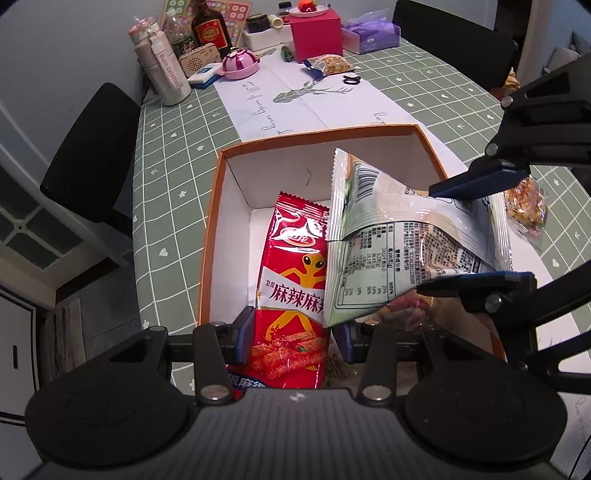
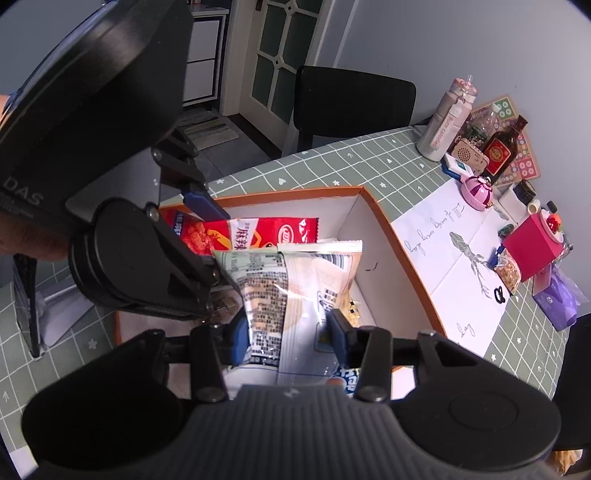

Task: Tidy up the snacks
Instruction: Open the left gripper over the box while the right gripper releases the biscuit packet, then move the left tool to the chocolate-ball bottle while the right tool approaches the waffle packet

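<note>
Snacks mid-sort over an orange-rimmed box (image 1: 212,206) with white inner walls, set on a green grid tablecloth (image 1: 173,155). Left gripper (image 1: 293,338) clamped on a red spicy-strip packet (image 1: 295,280), blue pads pressed against both of its long edges, packet lying lengthwise inside the box along the 9 o'clock wall, top seal pointing toward 12. Right gripper (image 2: 288,334) clenched around a pale green-and-white snack bag (image 2: 291,280), printed back panel with barcode and nutrition table facing up, bag tilted and overlapping the red packet's 3 o'clock edge; same bag (image 1: 391,236) in the left wrist view, reaching in from 3 o'clock between the right gripper's (image 1: 461,236) two blue-padded fingers (image 1: 480,181). More wrapped snacks partly hidden beneath the bag at 5 o'clock, kind unclear. Clear bag of mixed crackers (image 1: 526,206) outside the box at 3 o'clock. White table runner (image 1: 295,99) with a deer print beyond the box at 12 o'clock. Farther back, near the wall: red gift box (image 1: 316,35), purple tissue pack (image 1: 371,35), dark bottle (image 1: 210,27), pink round case (image 1: 240,64), white tumbler (image 1: 164,70). Black chair (image 1: 92,155) at 9 o'clock beside the table.
</note>
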Demonstrator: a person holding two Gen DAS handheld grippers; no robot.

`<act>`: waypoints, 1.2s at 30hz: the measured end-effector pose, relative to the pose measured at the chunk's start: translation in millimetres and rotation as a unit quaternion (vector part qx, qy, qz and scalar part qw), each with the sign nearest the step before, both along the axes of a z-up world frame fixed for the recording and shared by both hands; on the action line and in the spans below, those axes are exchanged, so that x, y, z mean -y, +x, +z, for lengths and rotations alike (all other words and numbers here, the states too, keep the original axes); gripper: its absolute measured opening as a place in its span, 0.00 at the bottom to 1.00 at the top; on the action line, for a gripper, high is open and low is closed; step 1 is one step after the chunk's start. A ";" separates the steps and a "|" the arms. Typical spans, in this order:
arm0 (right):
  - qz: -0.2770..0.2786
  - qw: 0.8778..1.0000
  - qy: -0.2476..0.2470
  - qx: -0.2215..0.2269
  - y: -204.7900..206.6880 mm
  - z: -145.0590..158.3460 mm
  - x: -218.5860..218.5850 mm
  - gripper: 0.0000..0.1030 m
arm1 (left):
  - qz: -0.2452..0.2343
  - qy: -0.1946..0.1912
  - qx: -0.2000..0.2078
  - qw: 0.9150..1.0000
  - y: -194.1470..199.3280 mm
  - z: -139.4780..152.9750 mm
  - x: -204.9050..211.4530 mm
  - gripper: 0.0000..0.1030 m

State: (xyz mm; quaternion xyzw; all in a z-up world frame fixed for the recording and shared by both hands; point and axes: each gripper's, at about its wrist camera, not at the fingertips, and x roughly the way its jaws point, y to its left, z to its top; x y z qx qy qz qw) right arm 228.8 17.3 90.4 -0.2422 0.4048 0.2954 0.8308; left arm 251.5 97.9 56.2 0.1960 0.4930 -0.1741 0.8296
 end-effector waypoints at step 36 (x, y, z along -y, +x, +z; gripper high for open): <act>-0.033 0.999 0.000 0.039 -19.1 24.1 29.3 0.63 | 0.000 0.029 0.033 0.999 -30.8 36.7 10.0 0.56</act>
